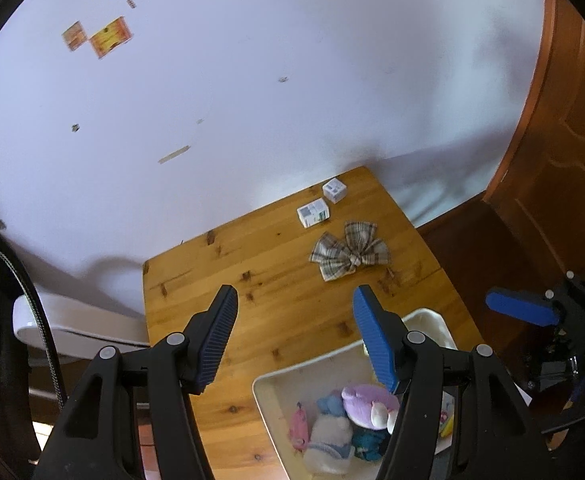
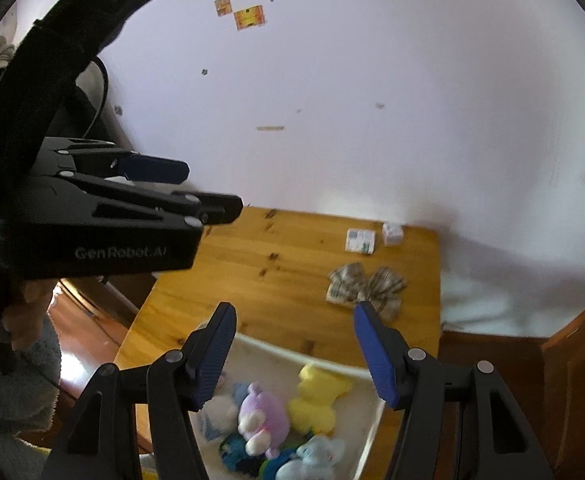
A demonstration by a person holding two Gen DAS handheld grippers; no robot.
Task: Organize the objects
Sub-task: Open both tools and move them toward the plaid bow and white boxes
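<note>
A white bin (image 1: 272, 376) (image 2: 368, 424) at the near end of the wooden table (image 1: 252, 280) (image 2: 292, 264) holds several plush toys: a purple one (image 1: 366, 400) (image 2: 264, 412), a yellow one (image 2: 318, 396), pale blue and pink ones. A plaid bow (image 1: 348, 256) (image 2: 366, 286) lies farther back. Two small white boxes (image 1: 313, 212) (image 1: 334, 191) (image 2: 360, 241) (image 2: 392, 234) sit near the wall. My left gripper (image 1: 294, 304) hovers open over the table, nothing between its fingers. My right gripper (image 2: 294, 322) hangs open above the bin's far rim, empty.
A white wall (image 1: 252, 80) rises behind the table with stickers (image 1: 110, 36) high up. Wooden furniture (image 1: 564, 140) stands to the right. The right gripper's blue finger (image 1: 520, 306) shows at the left view's right edge. A hand (image 2: 24, 320) holds the left tool (image 2: 112, 216).
</note>
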